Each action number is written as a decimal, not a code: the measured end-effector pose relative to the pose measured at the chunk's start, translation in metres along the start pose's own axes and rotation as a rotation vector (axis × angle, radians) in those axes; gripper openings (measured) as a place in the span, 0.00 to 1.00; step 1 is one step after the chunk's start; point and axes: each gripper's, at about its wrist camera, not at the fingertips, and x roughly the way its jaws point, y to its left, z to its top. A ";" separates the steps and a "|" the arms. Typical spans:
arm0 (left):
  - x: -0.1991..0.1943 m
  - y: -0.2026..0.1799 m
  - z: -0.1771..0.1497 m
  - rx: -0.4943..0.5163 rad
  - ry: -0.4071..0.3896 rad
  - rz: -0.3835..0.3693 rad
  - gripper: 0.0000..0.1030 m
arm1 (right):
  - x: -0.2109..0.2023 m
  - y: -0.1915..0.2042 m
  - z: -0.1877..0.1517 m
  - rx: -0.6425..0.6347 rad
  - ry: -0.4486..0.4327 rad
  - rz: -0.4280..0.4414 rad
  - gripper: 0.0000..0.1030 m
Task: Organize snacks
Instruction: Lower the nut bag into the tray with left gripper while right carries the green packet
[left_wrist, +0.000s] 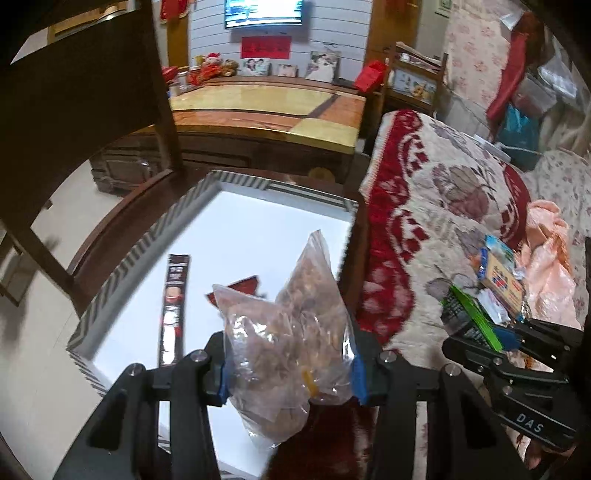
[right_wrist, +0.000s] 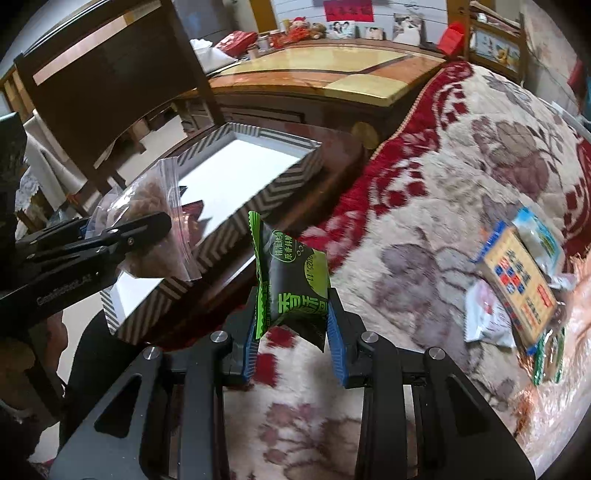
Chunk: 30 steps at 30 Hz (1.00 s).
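Observation:
My left gripper (left_wrist: 290, 373) is shut on a clear zip bag of brown snacks (left_wrist: 284, 332), held above the white tray (left_wrist: 147, 240) with the striped rim. In the tray lie a long dark stick packet (left_wrist: 173, 310) and a red packet (left_wrist: 243, 286), partly hidden by the bag. My right gripper (right_wrist: 293, 332) is shut on a green and black snack packet (right_wrist: 295, 280), held over the patterned blanket (right_wrist: 443, 206) just right of the tray (right_wrist: 273, 192). The left gripper (right_wrist: 122, 236) with its bag (right_wrist: 147, 206) shows at the left of the right wrist view.
More snack packets, among them a blue and yellow box (right_wrist: 517, 280), lie on the blanket at the right. The tray rests on a dark wooden chair seat (left_wrist: 110, 229); its back (left_wrist: 92, 85) rises at the left. A wooden cabinet (left_wrist: 266, 114) stands behind.

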 end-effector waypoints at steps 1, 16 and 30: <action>0.001 0.003 0.001 -0.007 0.000 0.005 0.49 | 0.002 0.004 0.003 -0.008 0.002 0.005 0.30; 0.023 0.072 0.008 -0.155 0.023 0.063 0.49 | 0.033 0.051 0.053 -0.111 0.013 0.054 0.30; 0.049 0.088 0.012 -0.187 0.054 0.063 0.49 | 0.101 0.083 0.091 -0.191 0.106 0.046 0.30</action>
